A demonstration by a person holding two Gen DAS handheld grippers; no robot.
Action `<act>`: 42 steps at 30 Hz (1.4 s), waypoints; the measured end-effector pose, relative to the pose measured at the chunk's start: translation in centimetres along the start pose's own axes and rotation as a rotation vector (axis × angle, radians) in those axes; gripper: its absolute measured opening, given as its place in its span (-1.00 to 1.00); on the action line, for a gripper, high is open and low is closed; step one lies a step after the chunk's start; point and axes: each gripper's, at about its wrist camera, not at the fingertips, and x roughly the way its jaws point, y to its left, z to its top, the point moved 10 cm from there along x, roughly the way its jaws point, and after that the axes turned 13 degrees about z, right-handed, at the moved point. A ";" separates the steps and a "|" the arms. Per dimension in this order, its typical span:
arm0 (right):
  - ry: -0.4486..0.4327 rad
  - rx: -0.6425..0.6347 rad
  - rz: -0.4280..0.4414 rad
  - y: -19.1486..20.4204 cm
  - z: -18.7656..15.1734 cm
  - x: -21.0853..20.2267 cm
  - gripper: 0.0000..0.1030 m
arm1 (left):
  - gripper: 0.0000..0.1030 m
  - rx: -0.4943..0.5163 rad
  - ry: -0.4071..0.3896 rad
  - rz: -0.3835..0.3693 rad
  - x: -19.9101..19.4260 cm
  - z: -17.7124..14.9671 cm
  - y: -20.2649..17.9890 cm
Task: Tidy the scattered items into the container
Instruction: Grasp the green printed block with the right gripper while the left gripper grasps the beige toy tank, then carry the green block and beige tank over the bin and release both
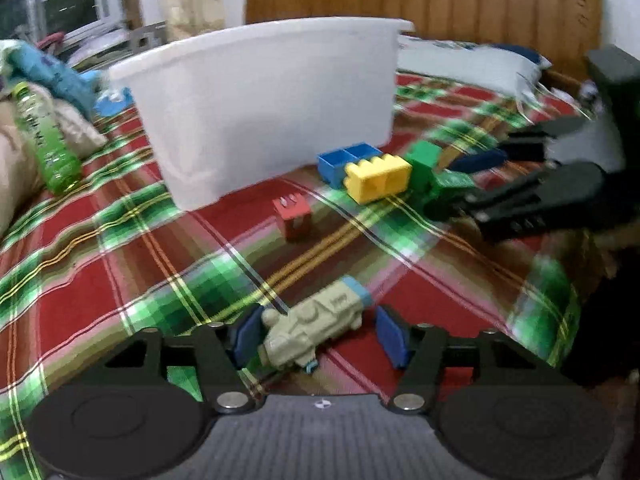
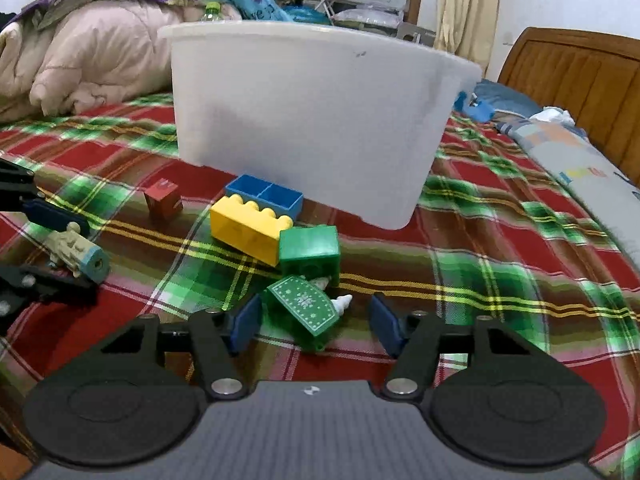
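Observation:
A white plastic tub (image 1: pixel 264 108) stands on the plaid bedspread; it also shows in the right wrist view (image 2: pixel 312 120). My left gripper (image 1: pixel 320 334) is open around a beige toy vehicle with a blue end (image 1: pixel 316 326), which lies between its blue pads. My right gripper (image 2: pixel 316 324) is open around a green patterned piece (image 2: pixel 302 306). Beyond it lie a green block (image 2: pixel 310 250), a yellow brick (image 2: pixel 248 228), a blue brick (image 2: pixel 266 196) and a red cube (image 2: pixel 163 199). The same bricks show in the left view, yellow (image 1: pixel 378 178) and red (image 1: pixel 294 216).
A green drink bottle (image 1: pixel 44 140) lies on bedding at the left. A pink quilt (image 2: pixel 92 56) is piled behind the tub. A pillow (image 2: pixel 580 160) and the wooden headboard (image 2: pixel 576 68) are at the right. The right gripper (image 1: pixel 520 184) reaches in at the left view's right edge.

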 end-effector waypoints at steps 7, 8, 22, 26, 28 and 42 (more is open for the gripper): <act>0.006 -0.061 0.009 2.3 0.3 -1.1 -0.05 | 0.05 -0.075 0.002 0.018 -0.5 0.2 -0.4; 0.000 -0.070 0.009 2.6 0.4 -1.4 -0.05 | 0.05 -0.078 -0.001 0.019 -0.7 0.4 -0.6; -0.117 -0.132 -0.020 2.7 7.2 -4.4 -0.05 | 0.05 -0.158 -0.165 0.039 -4.9 9.5 2.1; -0.158 -0.164 -0.033 2.3 10.0 -4.7 -0.05 | 0.05 -0.176 -0.206 0.073 -5.1 12.5 3.8; -0.179 -0.186 -0.041 1.9 11.7 -4.7 -0.05 | 0.05 -0.177 -0.229 0.089 -5.2 14.1 4.6; -0.264 -0.093 -0.043 -2.8 19.7 -1.9 -0.05 | 0.05 -0.305 -0.262 0.167 0.2 22.3 10.4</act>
